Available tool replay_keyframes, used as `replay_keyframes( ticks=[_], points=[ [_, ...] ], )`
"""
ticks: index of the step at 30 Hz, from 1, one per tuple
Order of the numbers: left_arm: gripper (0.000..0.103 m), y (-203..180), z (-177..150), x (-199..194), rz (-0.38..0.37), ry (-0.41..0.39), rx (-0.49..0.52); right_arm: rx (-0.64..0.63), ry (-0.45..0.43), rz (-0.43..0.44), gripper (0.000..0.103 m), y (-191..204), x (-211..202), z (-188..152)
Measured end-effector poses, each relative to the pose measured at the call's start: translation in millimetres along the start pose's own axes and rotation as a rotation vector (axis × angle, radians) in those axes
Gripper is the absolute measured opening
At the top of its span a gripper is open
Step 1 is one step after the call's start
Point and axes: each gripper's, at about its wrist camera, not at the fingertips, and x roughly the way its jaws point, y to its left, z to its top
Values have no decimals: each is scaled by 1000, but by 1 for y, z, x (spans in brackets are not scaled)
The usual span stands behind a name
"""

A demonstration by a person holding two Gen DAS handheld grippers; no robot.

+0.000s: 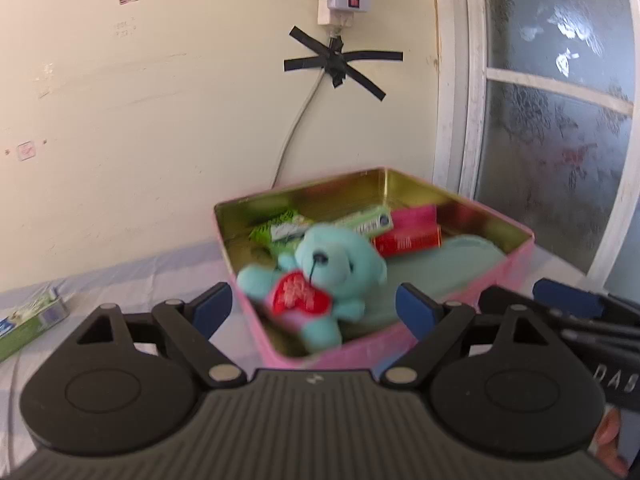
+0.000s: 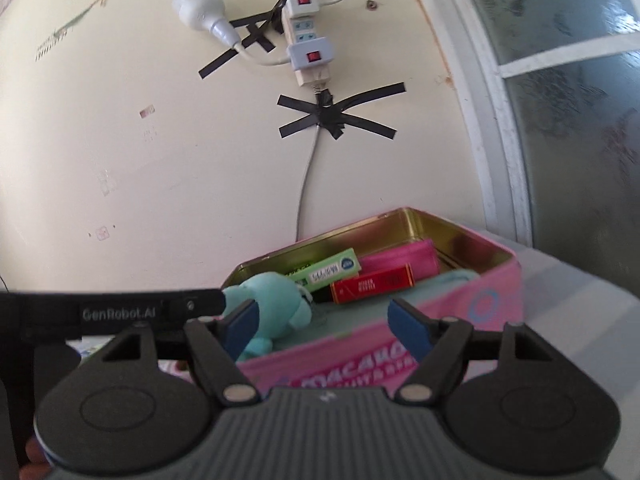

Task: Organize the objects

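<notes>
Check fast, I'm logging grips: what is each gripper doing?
Left gripper: open, holding nothing.
Right gripper: open, holding nothing.

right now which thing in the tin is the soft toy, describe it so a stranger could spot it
Find the pink tin with the gold inside, below the taped cable on the wall. At its near left corner lies the teddy bear. It alone is plush, turquoise, with a red heart on its chest; its neighbours are flat boxes.

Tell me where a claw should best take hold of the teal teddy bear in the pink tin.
Probably the teal teddy bear by its head, from above. It leans against the near-left wall of the pink tin, head uppermost and soft, with free space on both sides; its body sits low against the wall, harder to reach.
</notes>
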Motion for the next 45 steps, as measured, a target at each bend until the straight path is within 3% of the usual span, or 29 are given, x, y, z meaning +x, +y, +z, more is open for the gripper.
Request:
replay_keyframes(
  ticks=[15, 26, 45],
  points=[
    [91, 18, -58, -18, 43, 124, -41, -9, 111, 22, 74, 24, -30, -35],
    [91, 45, -85, -28, 73, 151, -76, -19, 130, 41, 74, 46, -37, -42],
    [91, 121, -107, -22, 167, 193, -155, -114, 256, 84, 74, 98, -4, -65]
  ],
)
